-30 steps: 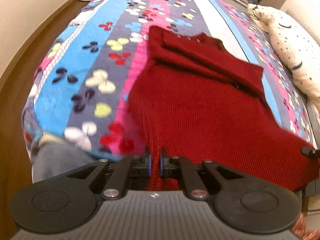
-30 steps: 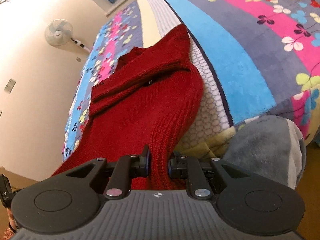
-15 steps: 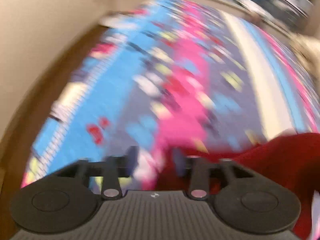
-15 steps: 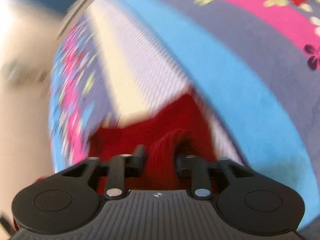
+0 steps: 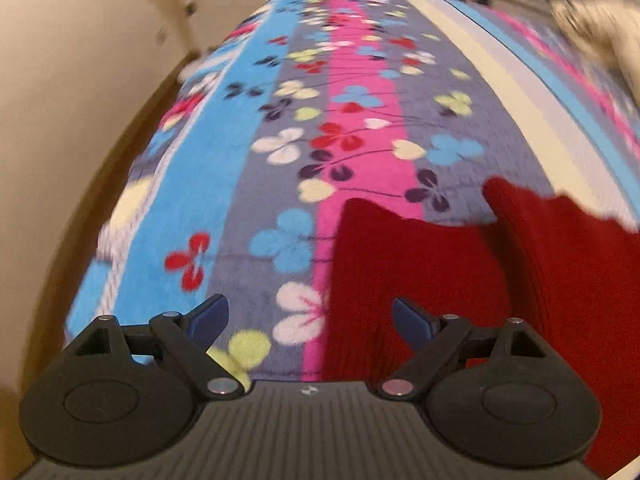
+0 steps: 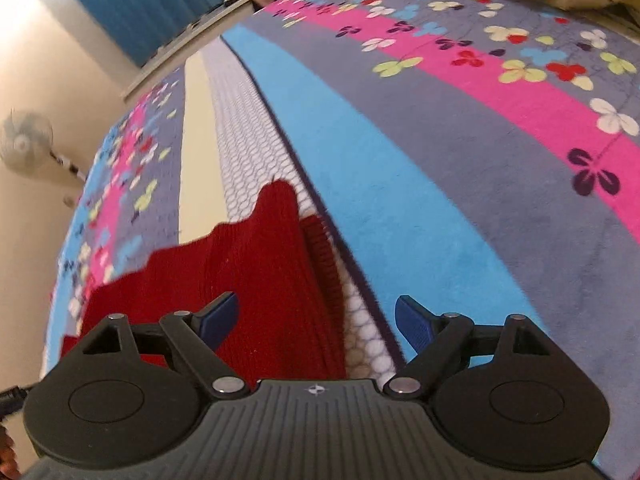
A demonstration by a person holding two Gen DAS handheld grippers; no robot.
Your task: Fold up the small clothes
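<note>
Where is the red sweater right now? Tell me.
The red sweater lies on the striped flowered blanket, at the lower right of the left wrist view and lower left of the right wrist view, below both opening hand-held grippers.

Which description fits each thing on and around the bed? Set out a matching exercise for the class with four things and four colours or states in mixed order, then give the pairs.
Things:
1. sweater
2. curtain
3. standing fan
4. left tool

Descriptions:
A. teal blue, hanging behind the bed
B. dark red knit, lying on the floral blanket
C. jaws opening, not gripping the cloth
D. white, beside the cream wall

Pairs: 1-B, 2-A, 3-D, 4-C
</note>
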